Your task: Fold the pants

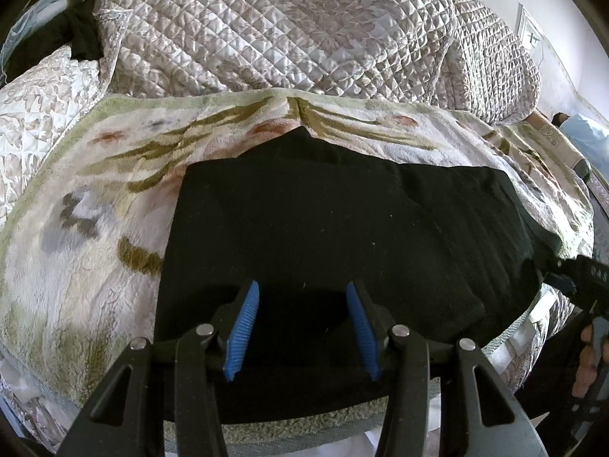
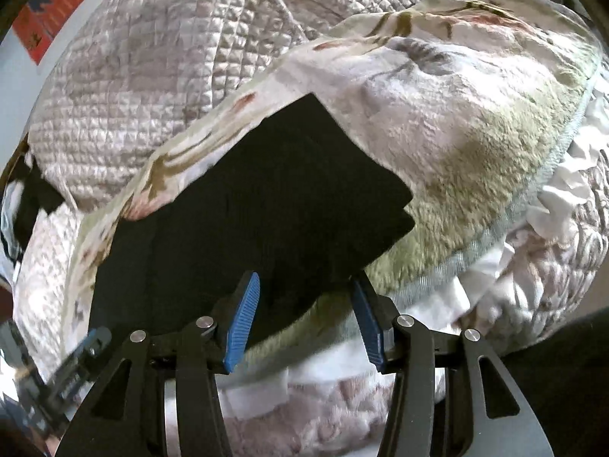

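The black pants (image 1: 342, 221) lie folded into a flat, roughly rectangular shape on a floral fleece blanket (image 1: 95, 209). My left gripper (image 1: 301, 289) hovers open over their near edge, blue pads (image 1: 243, 323) apart with flat cloth below them. At the right edge of the left wrist view, my right gripper (image 1: 571, 270) reaches the pants' right end. In the right wrist view the pants (image 2: 266, 198) run up and away, and my right gripper (image 2: 304, 280) stands open over their near corner, its pads pressing on nothing. The left gripper (image 2: 87, 342) shows blurred at lower left.
The blanket (image 2: 456, 152) lies on a bed covered by a bunched quilted spread (image 1: 285, 30). Dark clothing (image 1: 76, 38) sits at the far left. A person's hand (image 1: 588, 358) holds the right gripper. Crumpled white sheet (image 2: 571, 182) hangs at the bed's edge.
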Demonstrator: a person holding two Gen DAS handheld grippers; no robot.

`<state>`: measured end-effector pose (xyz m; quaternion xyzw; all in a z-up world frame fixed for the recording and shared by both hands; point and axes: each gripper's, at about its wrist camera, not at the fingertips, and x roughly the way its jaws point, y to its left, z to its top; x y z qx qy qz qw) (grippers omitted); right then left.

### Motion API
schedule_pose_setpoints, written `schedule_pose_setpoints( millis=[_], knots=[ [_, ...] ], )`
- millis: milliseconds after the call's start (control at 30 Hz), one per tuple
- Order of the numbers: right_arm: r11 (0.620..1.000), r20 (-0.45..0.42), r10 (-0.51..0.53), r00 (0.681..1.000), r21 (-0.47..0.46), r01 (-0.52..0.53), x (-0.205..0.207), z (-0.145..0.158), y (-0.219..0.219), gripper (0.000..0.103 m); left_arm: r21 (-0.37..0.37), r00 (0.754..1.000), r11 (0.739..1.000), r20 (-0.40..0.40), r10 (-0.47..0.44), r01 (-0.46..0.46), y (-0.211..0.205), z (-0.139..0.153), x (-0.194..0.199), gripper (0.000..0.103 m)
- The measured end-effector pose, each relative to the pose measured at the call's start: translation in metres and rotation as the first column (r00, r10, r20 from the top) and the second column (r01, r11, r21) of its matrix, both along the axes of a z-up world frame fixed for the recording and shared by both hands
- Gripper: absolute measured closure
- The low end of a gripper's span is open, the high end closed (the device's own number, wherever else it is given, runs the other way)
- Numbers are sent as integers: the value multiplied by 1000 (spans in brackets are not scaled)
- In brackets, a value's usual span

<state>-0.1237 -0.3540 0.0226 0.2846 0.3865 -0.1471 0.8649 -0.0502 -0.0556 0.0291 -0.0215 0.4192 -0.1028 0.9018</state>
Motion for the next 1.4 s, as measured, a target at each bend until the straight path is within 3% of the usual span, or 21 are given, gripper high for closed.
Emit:
schedule_pose_setpoints(
  millis=[233, 367, 433, 600, 900, 1067, 1200, 1400],
  knots=[
    [999, 93, -43, 995, 7, 43, 7, 8, -5, 52, 0, 1000, 1000, 1, 0, 0, 0, 0, 1, 52],
    [1000, 84, -22, 996, -8, 23, 21, 7, -4, 52, 0, 1000, 1000, 0, 1, -1, 0, 0, 1, 52],
    [1000, 52, -13, 999, -11, 14, 33, 2, -5, 54, 1, 1000, 1000, 0, -1, 1, 0, 0, 1, 51],
    [998, 62, 17, 998, -59, -13, 42, 10, 1, 79, -3, 1000, 1000, -2, -1, 1, 0, 0, 2, 51],
    [980, 147, 178, 973, -110, -163, 57, 57, 42, 83, -7, 997, 997, 10, 74, -73, 18, 9, 3, 51],
    [946, 168, 312, 935, -141, -291, 70, 73, 87, 83, -9, 991, 992, 27, 128, -128, 39, 14, 3, 51],
    [905, 175, 421, 890, -139, -401, 81, 77, 131, 83, -20, 974, 974, 14, 224, -224, 70, 11, 3, 51],
    [786, 110, 615, 781, -166, -596, 110, 59, 205, 83, -48, 932, 931, -13, 362, -363, 117, 6, 0, 51]
  ],
)
